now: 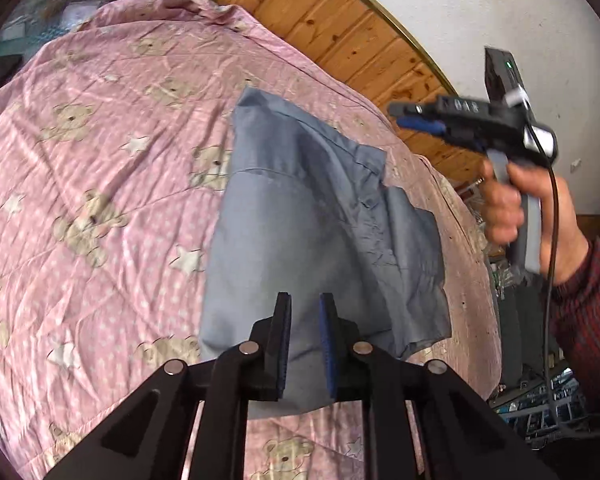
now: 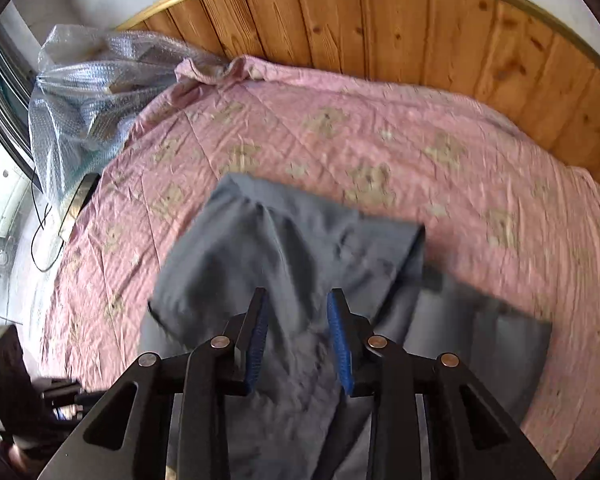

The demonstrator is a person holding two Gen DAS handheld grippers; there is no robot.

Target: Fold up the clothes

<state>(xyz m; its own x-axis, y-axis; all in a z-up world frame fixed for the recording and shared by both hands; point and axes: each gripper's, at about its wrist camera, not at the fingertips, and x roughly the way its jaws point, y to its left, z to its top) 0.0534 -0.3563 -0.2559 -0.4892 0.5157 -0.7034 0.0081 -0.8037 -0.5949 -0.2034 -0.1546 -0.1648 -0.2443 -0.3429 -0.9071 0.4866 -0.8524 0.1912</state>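
Mid-fold: blue garment (image 1: pixel 320 216) partly folded on pink quilt (image 1: pixel 100 160); both tongs, left (image 1: pixel 305 344) and right (image 2: pixel 298 340), parted, empty; next, likely grip loose edge

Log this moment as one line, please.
phase: mid-fold | blue shirt: on pink quilt | left gripper: open above shirt | right gripper: open above shirt

Home bedroom. Bed under both claws, covered by a pink quilted bedspread (image 1: pixel 100 184) printed with teddy bears and stars. Beyond it, ahead of the claws, a knotty wooden plank headboard (image 2: pixel 400 32) against a white plastered wall (image 1: pixel 500 8). Crumpled clear bubble wrap (image 2: pixel 84 92) at far left.
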